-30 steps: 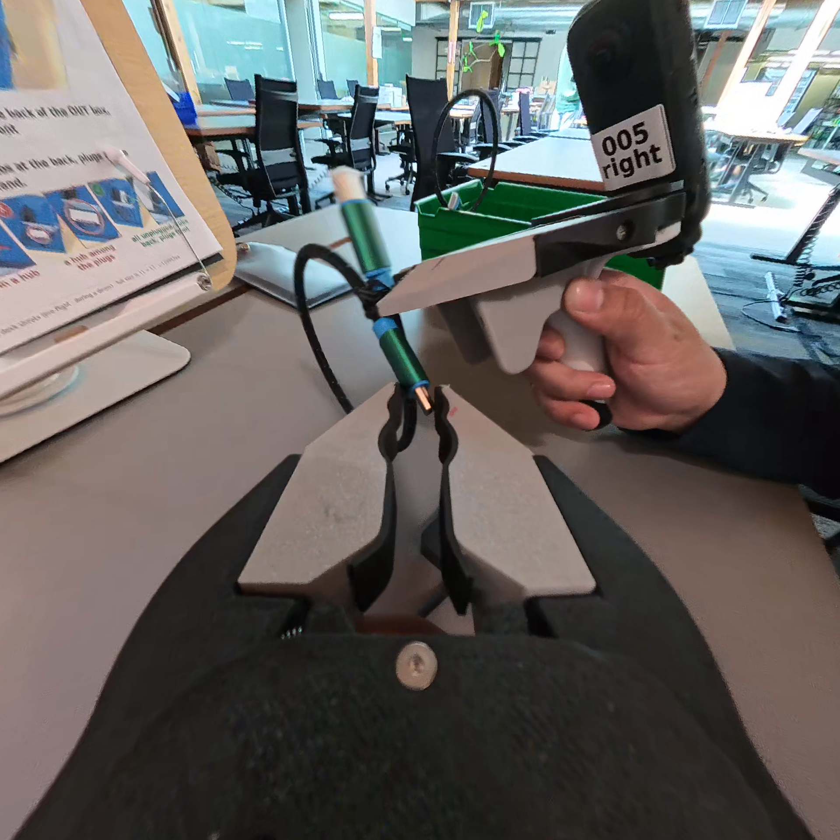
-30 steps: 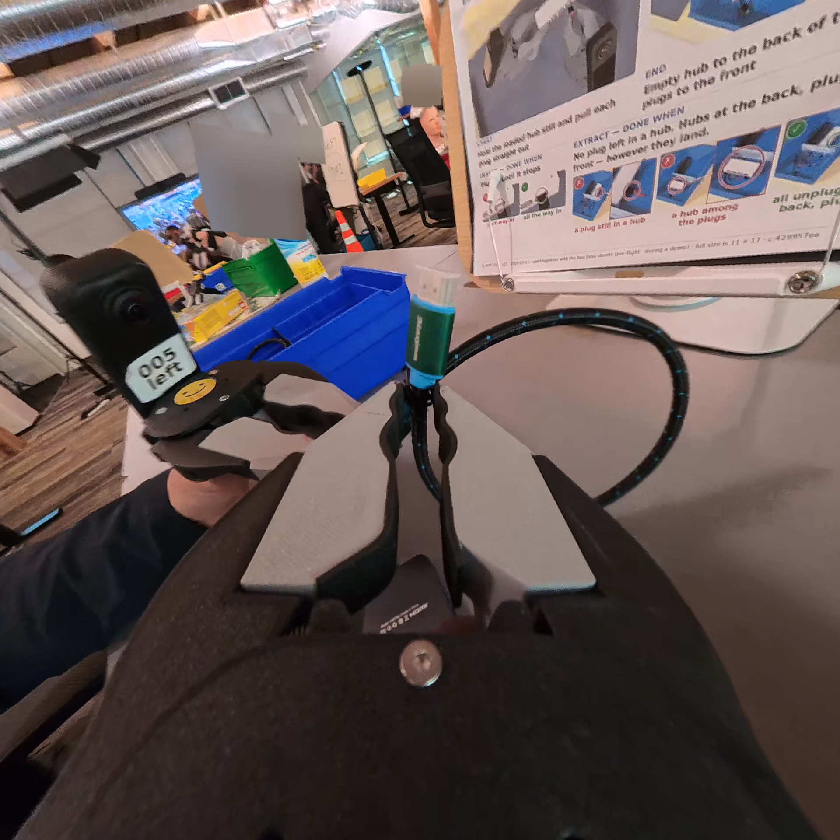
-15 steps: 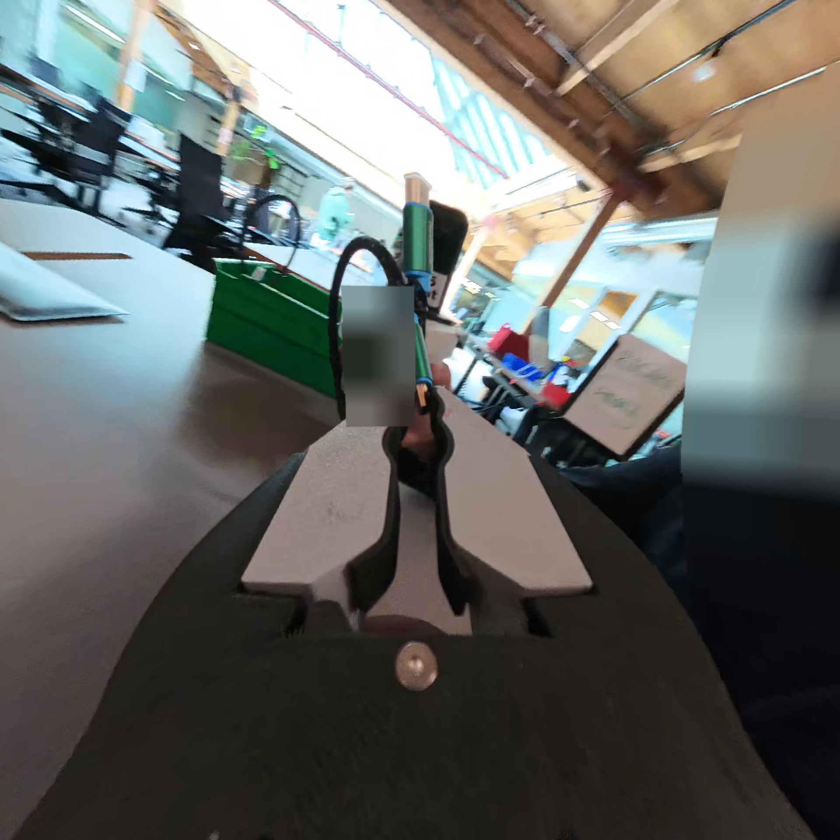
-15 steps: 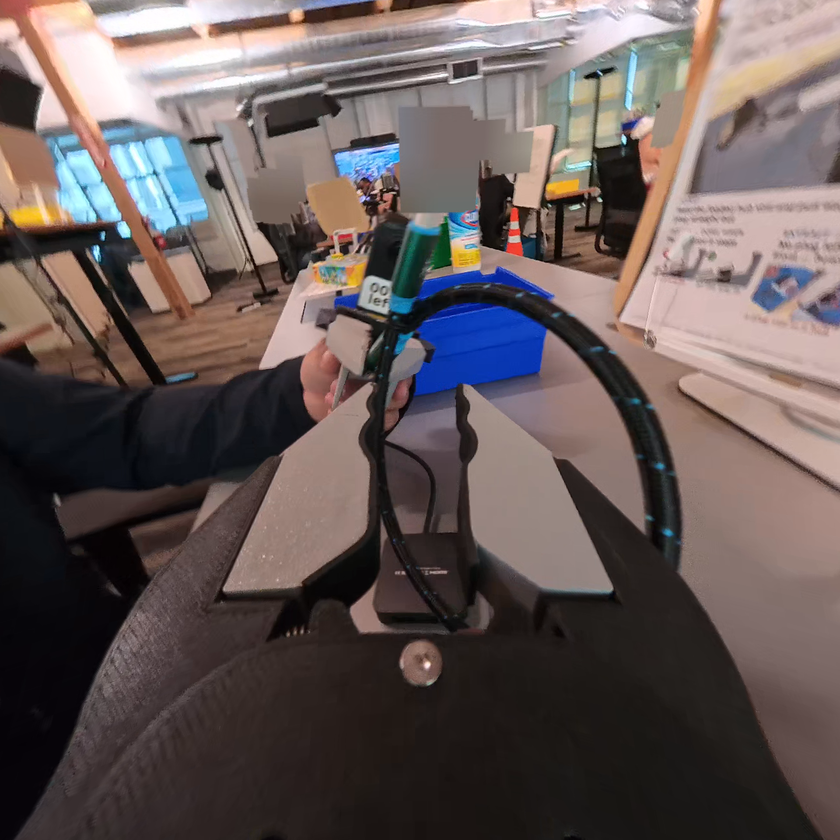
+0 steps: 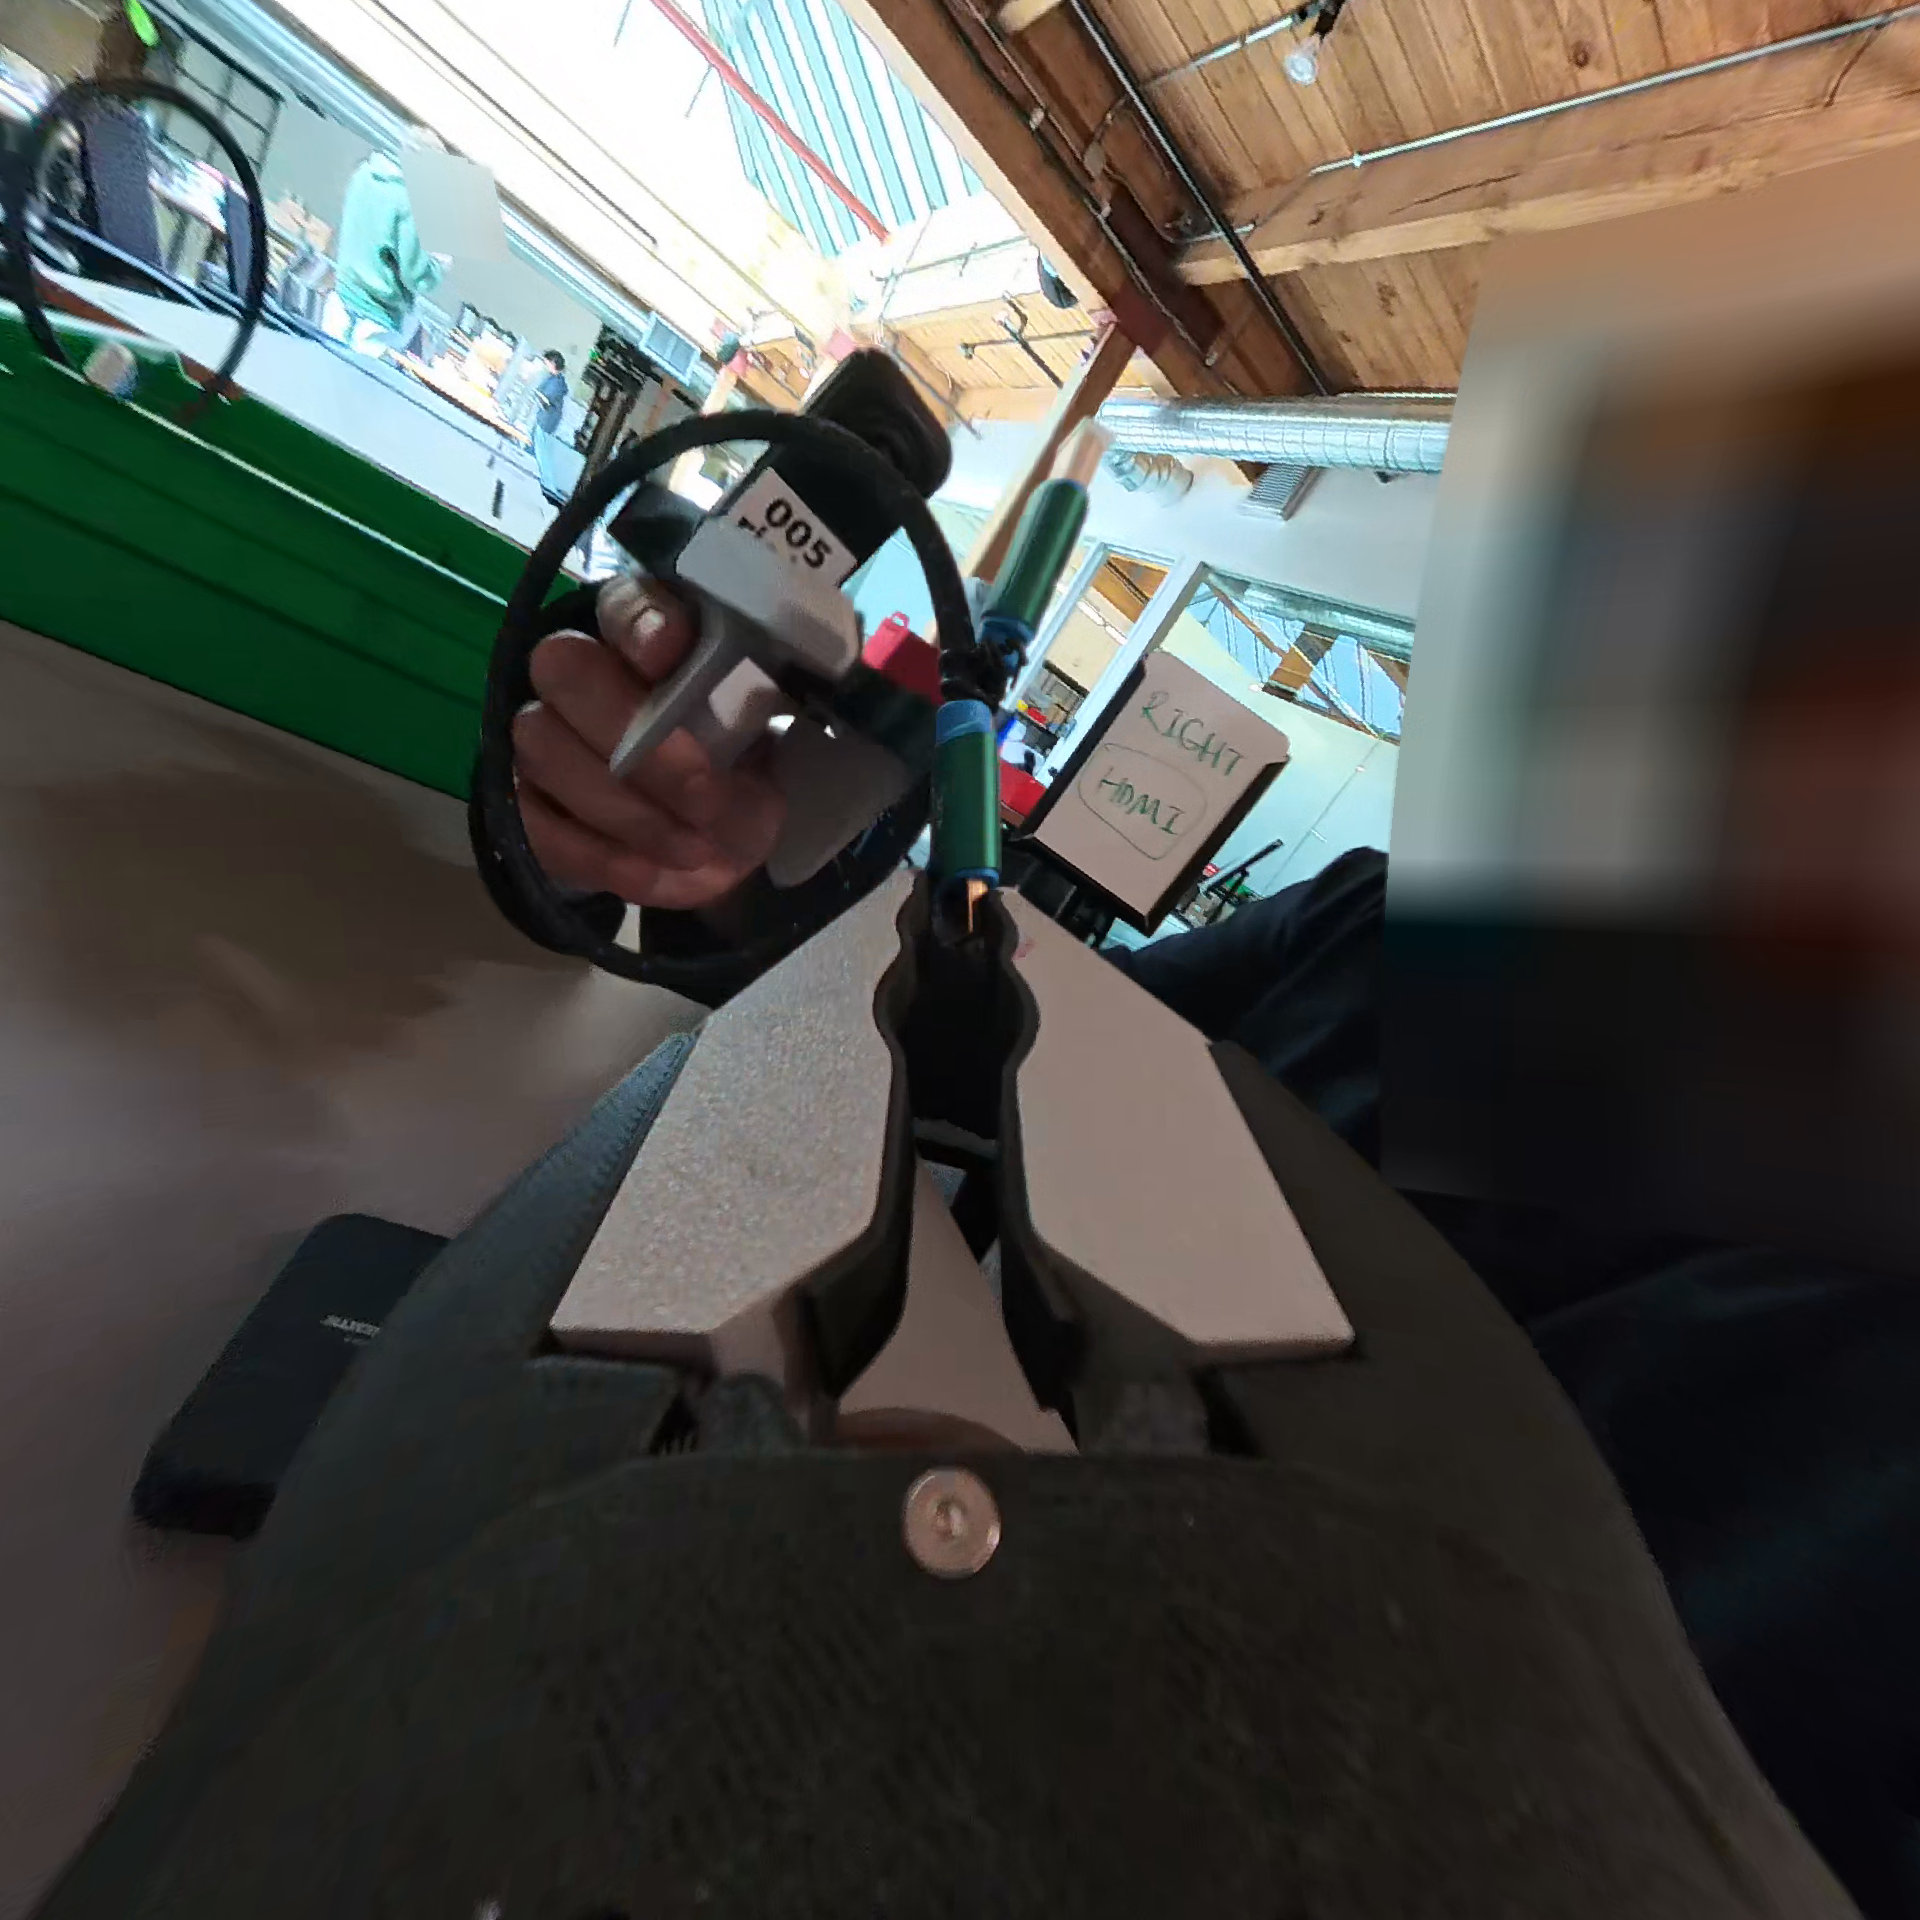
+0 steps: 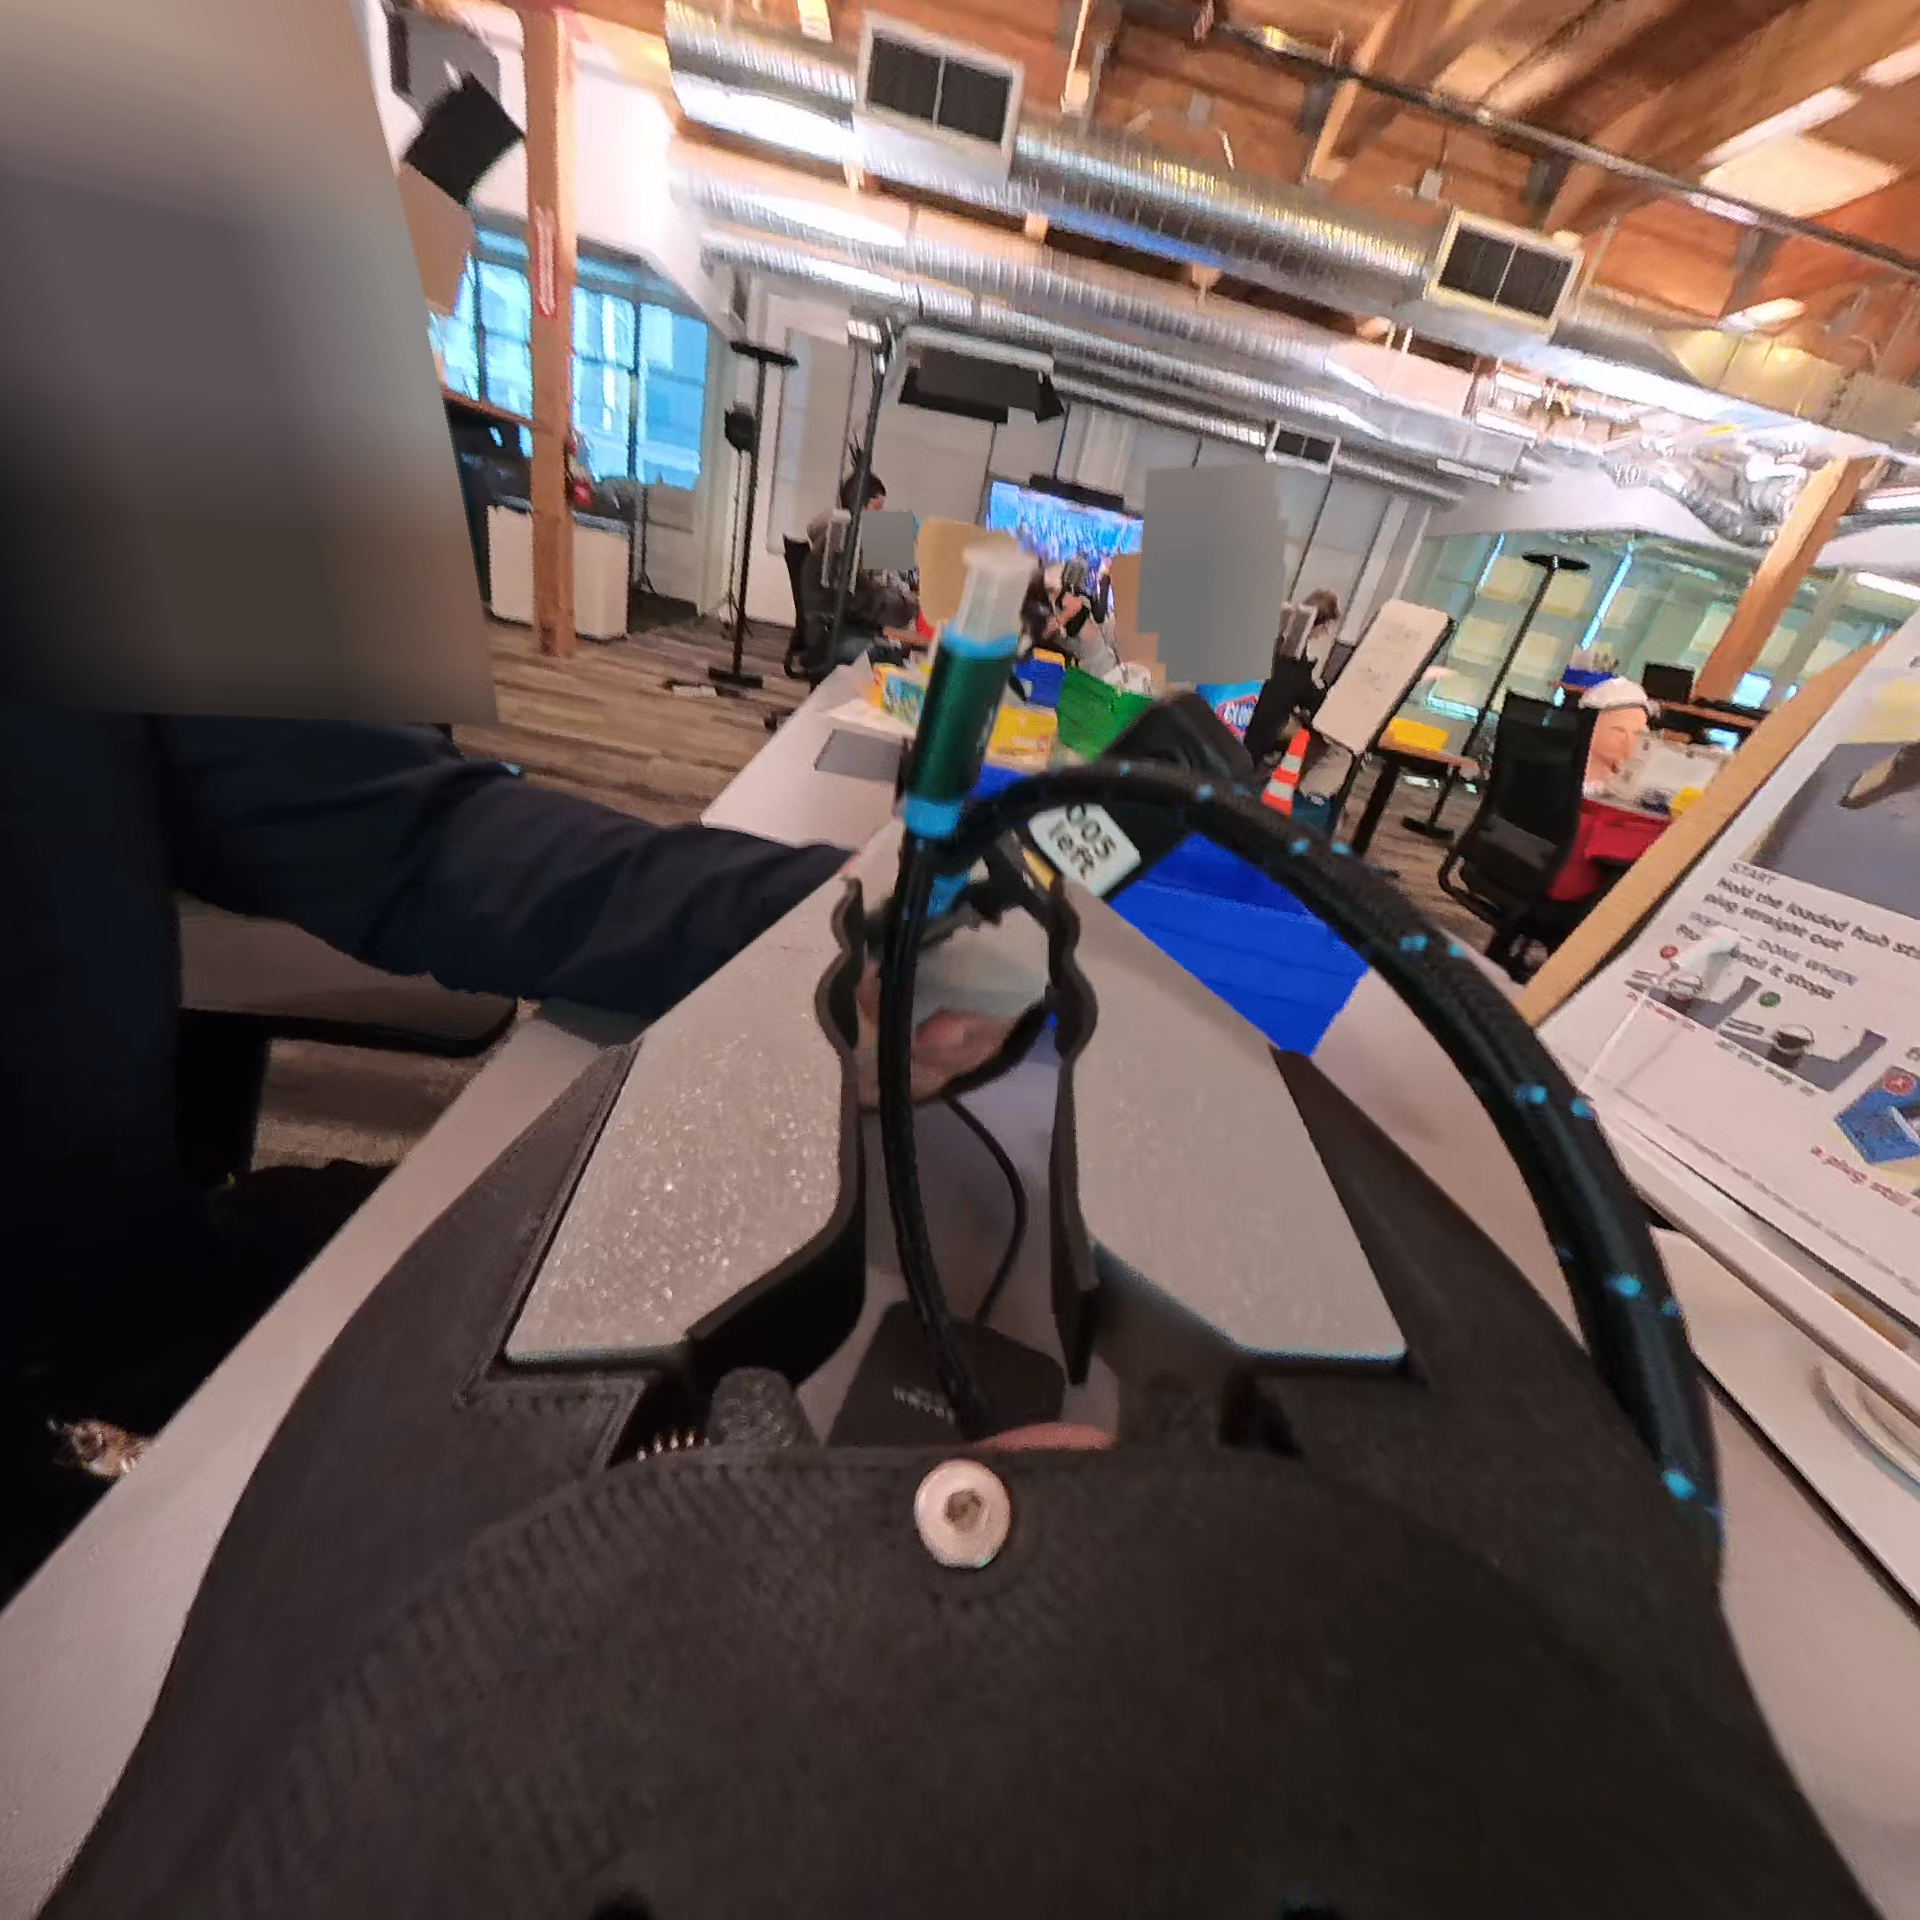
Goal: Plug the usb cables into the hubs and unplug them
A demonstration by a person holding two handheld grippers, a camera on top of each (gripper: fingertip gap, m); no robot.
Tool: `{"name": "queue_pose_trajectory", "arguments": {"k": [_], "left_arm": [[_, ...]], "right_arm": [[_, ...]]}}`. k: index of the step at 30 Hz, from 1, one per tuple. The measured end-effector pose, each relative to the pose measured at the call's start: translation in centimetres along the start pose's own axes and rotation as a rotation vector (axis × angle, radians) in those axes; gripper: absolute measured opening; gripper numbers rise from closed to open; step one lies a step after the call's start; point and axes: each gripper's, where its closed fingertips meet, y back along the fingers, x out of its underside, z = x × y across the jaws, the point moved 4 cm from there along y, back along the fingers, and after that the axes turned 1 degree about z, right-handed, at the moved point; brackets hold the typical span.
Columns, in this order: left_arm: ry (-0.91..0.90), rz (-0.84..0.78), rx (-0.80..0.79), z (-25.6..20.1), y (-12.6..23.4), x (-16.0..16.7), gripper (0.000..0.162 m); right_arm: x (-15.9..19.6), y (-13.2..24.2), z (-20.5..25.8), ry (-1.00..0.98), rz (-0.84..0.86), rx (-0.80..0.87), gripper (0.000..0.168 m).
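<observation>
A braided black cable (image 5: 499, 748) coils in a loop and ends in two green plugs bound together. My left gripper (image 5: 958, 920) is shut on the metal tip of the lower green plug (image 5: 966, 800). In the left wrist view my right gripper (image 5: 904, 712), held by a hand, sits at the binding between the plugs. In its own view my right gripper (image 6: 961, 935) is open; the cable (image 6: 899, 1091) runs between the jaws and leans on the left finger. The upper green plug (image 6: 961, 686) stands above its tips. A black hub (image 5: 281, 1361) lies on the table, also under the right gripper (image 6: 935, 1382).
A green bin (image 5: 208, 540) stands behind on the grey table (image 5: 208, 987). A blue bin (image 6: 1226, 956) and an instruction sheet on a stand (image 6: 1787, 1039) are to the right. A dark sleeve (image 6: 468, 883) reaches in from the left. Both grippers' tips are roughly 15 centimetres from the black hub (image 5: 281, 1361).
Both grippers have swung round and tilted up, away from the instruction sheet. The right gripper's jaws have opened off the cable. The left stays on the plug tip.
</observation>
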Motion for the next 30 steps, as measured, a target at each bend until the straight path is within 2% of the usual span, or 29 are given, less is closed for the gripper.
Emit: {"name": "queue_pose_trajectory", "arguments": {"k": [2,5,8,15,21,24,26,30], "left_arm": [[0.023,0.027,0.02,0.1,-0.6,0.7,0.008],[0.031,0.072,0.089,-0.6,-1.4,1.4,0.008],[0.039,0.086,0.154,-1.6,-1.9,1.7,0.01],[0.083,0.075,0.196,-1.8,-1.6,1.6,0.01],[0.097,0.064,0.199,-1.6,-1.9,1.6,0.01],[0.091,-0.009,0.121,-0.6,-1.2,0.5,0.01],[0.046,-0.033,-0.001,0.5,-0.5,-0.2,0.009],[-0.324,0.006,-0.455,2.3,1.6,-2.0,0.004]], "right_arm": [[-0.4,-0.2,0.8,-0.01,-0.046,-0.043,0.026],[0.0,-0.4,2.6,0.016,-0.019,-0.146,0.017],[-0.5,-0.2,3.7,0.024,-0.041,-0.204,0.021],[-0.7,-0.4,3.8,0.048,-0.059,-0.2,0.026],[-1.5,-0.5,3.1,-0.004,-0.134,-0.18,0.014],[-1.3,-0.4,1.7,0.024,-0.102,-0.08,0.013],[-0.9,-0.4,0.4,0.005,-0.073,0.005,0.013],[0.2,-0.3,-2.5,-0.095,-0.028,0.183,0.013]]}}
